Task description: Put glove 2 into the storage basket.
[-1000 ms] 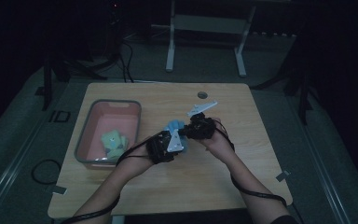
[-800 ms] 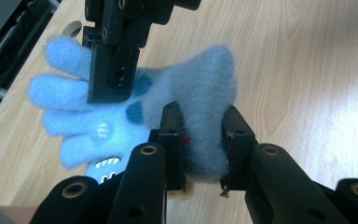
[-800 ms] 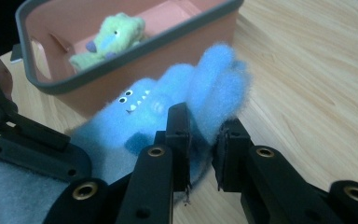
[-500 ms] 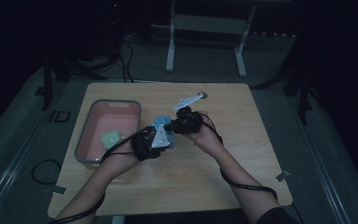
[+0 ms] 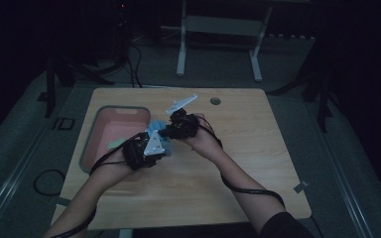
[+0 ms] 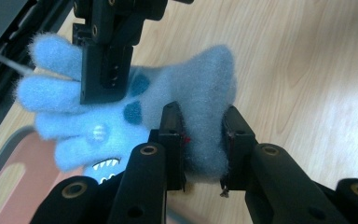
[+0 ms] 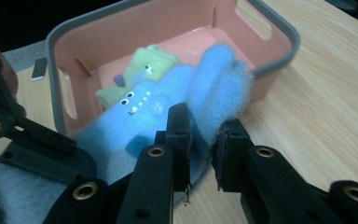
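I hold the fluffy light-blue monster-faced plush glove (image 6: 135, 112) off the pale wooden tabletop (image 5: 258, 148) with both tools. My left tool (image 6: 200, 140) is clamped on its cuff end, and my right tool (image 7: 200, 140) is clamped on its fuzzy edge near the fingers. In the high view the glove (image 5: 158, 139) hangs between my hands at the bin's 3 o'clock rim.

I judge the work about half done: a green plush glove (image 7: 142, 70) already lies inside the pink plastic bin with the grey rim (image 7: 279, 28), and the blue one has yet to go over the rim and be let go.

The right gripper view shows the green glove and the blue one's white teeth and eyes. The left gripper view shows the dark-blue spots and my other tool gripping from 11 o'clock.
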### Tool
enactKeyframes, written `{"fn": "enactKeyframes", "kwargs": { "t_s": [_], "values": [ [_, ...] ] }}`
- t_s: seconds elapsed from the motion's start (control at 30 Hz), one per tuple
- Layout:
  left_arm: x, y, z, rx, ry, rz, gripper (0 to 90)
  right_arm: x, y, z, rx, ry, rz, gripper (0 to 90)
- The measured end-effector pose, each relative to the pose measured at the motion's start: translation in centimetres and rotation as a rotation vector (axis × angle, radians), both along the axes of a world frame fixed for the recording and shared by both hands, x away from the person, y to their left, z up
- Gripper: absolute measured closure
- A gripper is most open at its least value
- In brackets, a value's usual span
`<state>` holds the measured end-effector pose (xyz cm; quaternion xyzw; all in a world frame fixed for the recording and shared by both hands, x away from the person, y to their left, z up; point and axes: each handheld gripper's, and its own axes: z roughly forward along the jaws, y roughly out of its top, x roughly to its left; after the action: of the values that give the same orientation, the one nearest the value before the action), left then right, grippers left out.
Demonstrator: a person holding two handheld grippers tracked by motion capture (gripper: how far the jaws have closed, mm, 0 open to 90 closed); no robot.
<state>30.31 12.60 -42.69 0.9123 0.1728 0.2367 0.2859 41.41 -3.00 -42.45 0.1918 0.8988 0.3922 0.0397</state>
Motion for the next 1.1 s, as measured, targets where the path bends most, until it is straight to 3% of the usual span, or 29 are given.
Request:
{"fn": "enactKeyframes", "kwargs": {
  "t_s": [0.9,1.1],
  "values": [
    [-0.3,8.0,-0.6,0.022,0.030,0.112,75.0,0.6,9.4,-0.9,-0.007,0.019,0.072,78.6],
    [-0.1,9.4,-1.2,0.035,0.035,0.138,75.0,0.9,11.5,-1.4,-0.004,0.025,0.066,78.6]
  ]
}}
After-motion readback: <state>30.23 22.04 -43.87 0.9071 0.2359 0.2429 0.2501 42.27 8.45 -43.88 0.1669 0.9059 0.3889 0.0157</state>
